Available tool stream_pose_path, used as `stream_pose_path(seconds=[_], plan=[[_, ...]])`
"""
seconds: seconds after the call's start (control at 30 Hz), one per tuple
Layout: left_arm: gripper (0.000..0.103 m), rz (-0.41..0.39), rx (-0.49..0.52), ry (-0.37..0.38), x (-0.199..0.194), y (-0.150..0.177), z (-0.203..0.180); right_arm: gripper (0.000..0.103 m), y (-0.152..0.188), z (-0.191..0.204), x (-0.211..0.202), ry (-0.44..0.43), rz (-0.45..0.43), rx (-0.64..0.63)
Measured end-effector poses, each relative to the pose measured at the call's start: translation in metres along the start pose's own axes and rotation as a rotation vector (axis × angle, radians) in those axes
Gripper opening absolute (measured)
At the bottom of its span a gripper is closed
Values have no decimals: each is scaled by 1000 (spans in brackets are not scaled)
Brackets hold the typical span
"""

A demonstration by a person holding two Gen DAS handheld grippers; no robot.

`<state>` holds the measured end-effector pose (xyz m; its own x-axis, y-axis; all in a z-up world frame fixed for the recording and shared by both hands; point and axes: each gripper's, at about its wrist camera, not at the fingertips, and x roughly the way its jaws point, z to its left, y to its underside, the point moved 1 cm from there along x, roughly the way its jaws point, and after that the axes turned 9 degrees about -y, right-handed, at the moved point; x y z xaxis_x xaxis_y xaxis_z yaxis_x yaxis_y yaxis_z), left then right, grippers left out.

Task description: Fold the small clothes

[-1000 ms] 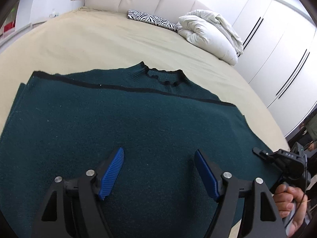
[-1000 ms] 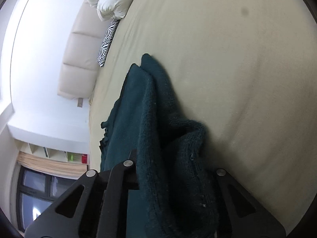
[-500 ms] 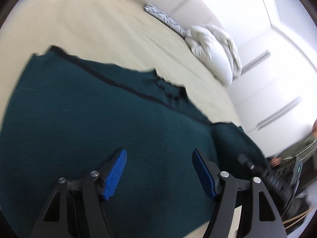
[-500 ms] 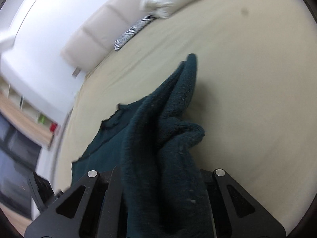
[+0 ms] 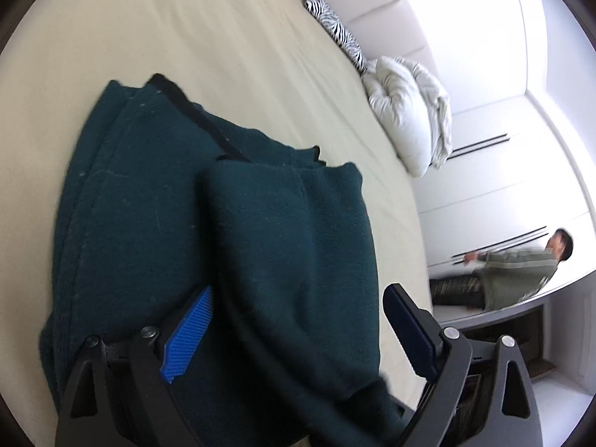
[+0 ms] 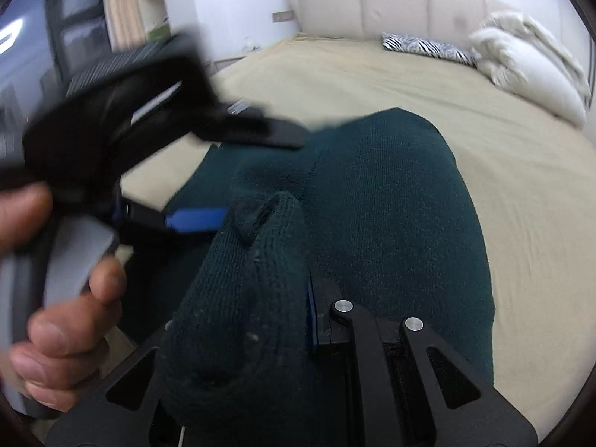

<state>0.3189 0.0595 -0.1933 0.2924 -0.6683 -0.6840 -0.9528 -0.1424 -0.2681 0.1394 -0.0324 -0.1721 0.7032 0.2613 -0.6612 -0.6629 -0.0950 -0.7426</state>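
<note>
The right gripper [image 6: 294,320] has its fingers [image 6: 311,316] clamped together on a thick bunch of the dark green sweater [image 6: 391,216]. Knit swells out on both sides of the narrow gap, which suggests several layers are pinched at once so the whole side panel travels as one piece. From that grip the cloth arches away as a rounded hump, raised off the bed [image 6: 521,171], the shape a flap takes while it is carried across the body of the garment for a lengthwise fold.

The left gripper [image 5: 298,339] has its fingers [image 5: 188,339] wide apart, and they have just been opening further. The carried flap hangs down between them, but neither blue pad presses on it. One pad sits just beside the flap's near edge and the other stands clear on the far side. My reading is that this hand is kept open so the incoming layer can pass, ready to steady or pin the flat part afterwards.

In the right wrist view the left gripper [image 6: 178,171] and the hand [image 6: 63,316] holding it sit blurred just left of the sweater's hump.

The rest of the sweater lies flat on the bed, its black-trimmed edge [image 5: 201,119] on the side facing the zebra-print cushion [image 5: 335,26] and white duvet [image 5: 409,111] near the headboard [image 6: 391,0]. A person in a grey-green top [image 5: 517,268] is beyond the bed, well apart from the sweater.
</note>
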Motion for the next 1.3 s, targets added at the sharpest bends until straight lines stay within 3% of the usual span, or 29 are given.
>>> stream_pose_path(seconds=[0.03, 0.07, 0.1, 0.13, 0.17, 0.2, 0.27, 0.47, 0.73, 0.83, 0.93, 1.07, 1.13, 1.2, 1.27, 1.3], plan=[[90, 12, 5, -11, 4, -3, -2, 12, 3, 5, 1, 9, 6, -34], [79, 24, 7, -23, 7, -6, -3, 13, 6, 7, -1, 12, 8, -60], [60, 37, 5, -33, 12, -8, -5, 14, 9, 9, -5, 14, 6, -86], [51, 59, -2, -49, 17, -11, -3, 14, 14, 12, -10, 25, 2, -116], [31, 76, -3, -63, 21, -14, -2, 15, 18, 17, -17, 45, -2, -162], [20, 85, 3, -69, 22, -16, -1, 15, 22, 21, -22, 60, -8, -197], [16, 97, 6, -60, 22, -20, 4, 15, 31, 27, -34, 87, -23, -249], [13, 59, 64, -69, 4, -34, 1, 11, 46, 57, -47, 125, -73, -365], [13, 2, 120, -152, -33, -70, 27, 9, 27, 106, -31, 24, -101, -412], [13, 13, 102, -184, -31, -72, 51, 9, 29, 116, -14, -28, -66, -404], [15, 21, 75, -170, -22, -69, 73, 11, 39, 116, 7, -62, 14, -373], [24, 1, 62, -155, -24, -64, 79, 14, 34, 113, 5, -78, 16, -335], [28, -29, 71, -179, -31, -66, 76, 20, 28, 110, 0, -115, 36, -293], [38, -99, 90, -273, -53, -66, 74, 28, 19, 98, -18, -215, 36, -228], [38, -190, 121, -367, -79, -64, 64, 44, 22, 81, -46, -325, 11, -139], [38, -221, 141, -371, -88, -61, 56, 58, 25, 68, -62, -368, -14, -80]])
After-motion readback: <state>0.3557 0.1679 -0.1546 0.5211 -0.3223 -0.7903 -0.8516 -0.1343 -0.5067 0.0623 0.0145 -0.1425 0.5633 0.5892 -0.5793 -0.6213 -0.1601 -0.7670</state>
